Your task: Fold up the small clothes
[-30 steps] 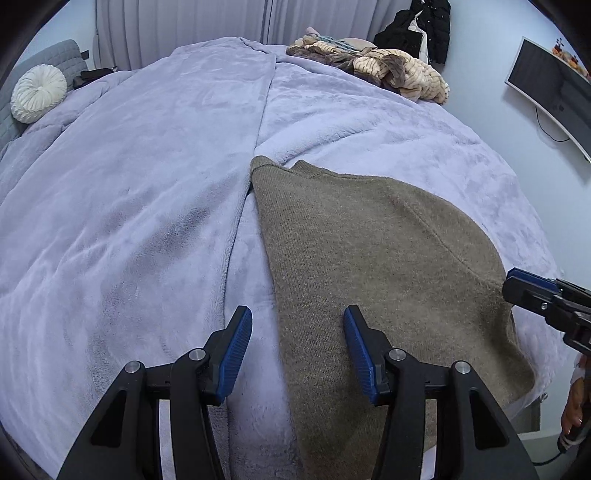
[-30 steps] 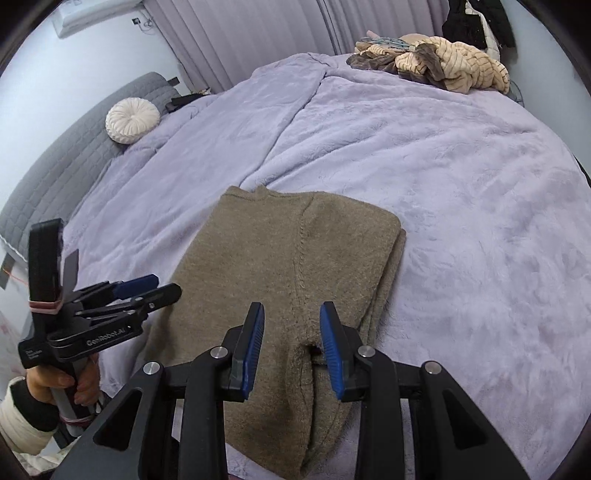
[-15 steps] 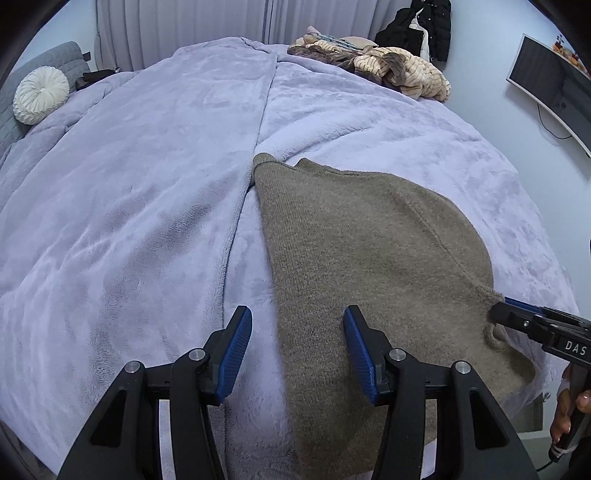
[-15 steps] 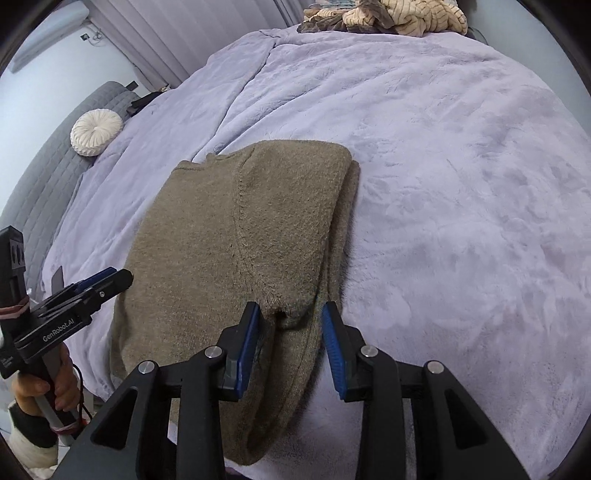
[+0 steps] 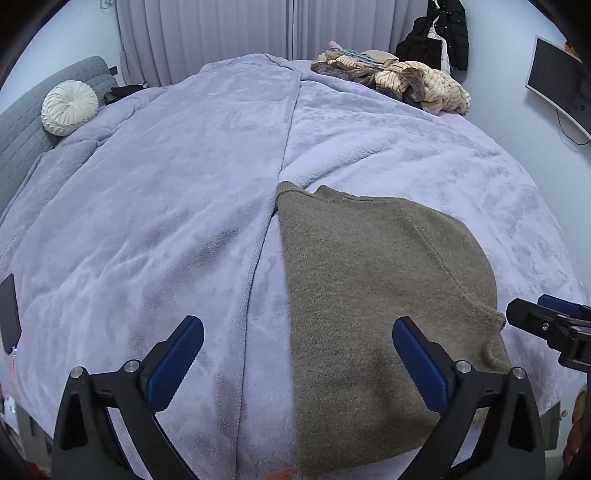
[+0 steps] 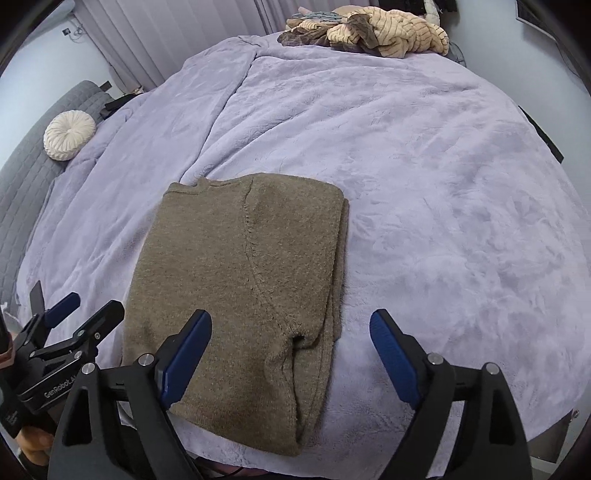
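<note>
An olive-brown knitted sweater [image 5: 369, 277] [image 6: 240, 266] lies folded lengthwise on the lilac blanket [image 5: 166, 221] near the bed's front edge, its sleeve laid down along the body. My left gripper [image 5: 295, 328] hovers over the sweater's left edge. Its jaws are opening wide and do not press on the cloth below them. My right gripper [image 6: 291, 319] hangs over the sleeve cuff [image 6: 299, 338] and the sweater's right edge. Its jaws are also opening and nothing is clamped. Each gripper shows in the other's view: the right gripper [image 5: 546, 317] and the left gripper [image 6: 85, 310].
A heap of beige and brown clothes [image 5: 399, 81] [image 6: 369, 33] sits at the bed's far end. A round white cushion [image 5: 69, 108] leans on the grey headboard at the left. A screen [image 5: 557, 88] hangs on the right wall.
Both grippers' jaws have spread from half closed to wide. The sleeve cuff that sat between the right jaws now lies loose on the sweater. The left view has lifted slightly.
</note>
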Tool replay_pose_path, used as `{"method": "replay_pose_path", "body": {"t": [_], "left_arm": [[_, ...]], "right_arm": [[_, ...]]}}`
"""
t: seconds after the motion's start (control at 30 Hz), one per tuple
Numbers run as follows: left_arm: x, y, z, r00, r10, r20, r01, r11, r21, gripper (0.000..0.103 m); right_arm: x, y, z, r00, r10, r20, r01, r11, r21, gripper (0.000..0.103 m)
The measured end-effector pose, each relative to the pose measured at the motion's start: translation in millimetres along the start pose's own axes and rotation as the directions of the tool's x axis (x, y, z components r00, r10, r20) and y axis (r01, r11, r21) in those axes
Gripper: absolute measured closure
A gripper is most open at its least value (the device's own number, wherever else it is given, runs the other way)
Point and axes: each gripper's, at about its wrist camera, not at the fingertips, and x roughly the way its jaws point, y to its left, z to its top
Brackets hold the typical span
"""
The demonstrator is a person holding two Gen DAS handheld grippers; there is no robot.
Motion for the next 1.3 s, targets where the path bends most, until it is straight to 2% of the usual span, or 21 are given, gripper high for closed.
{"method": "replay_pose_path", "body": {"t": [0.03,0.13,0.27,0.5,1.3], "left_arm": [[-1,-1,0,1.000,0.019,0.001,-0.019,1.000,0.007,0.001],[-1,-5,0,0.999,0.049,-0.005,-0.049,0.999,0.022,0.001],[-2,-4,0,1.000,0.015,-0.022,-0.015,1.000,0.009,0.001],[-5,-5,1,0.999,0.025,-0.025,-0.025,1.000,-0.007,0.001],[-8,-4,-1,0.999,0.040,-0.016,-0.040,0.999,-0.021,0.001]], "right_arm": [[1,1,0,1.000,-0.011,-0.002,0.011,1.000,0.002,0.000],[-2,6,-1,0.999,-0.050,0.010,0.051,0.999,-0.007,0.000],[-5,13,-1,0.997,-0.069,0.018,0.069,0.997,-0.024,0.000],[-5,24,-5,0.995,-0.101,0.022,0.102,0.994,-0.046,0.000],[-3,24,-5,0.994,-0.105,0.019,0.105,0.993,-0.051,0.000]]}}
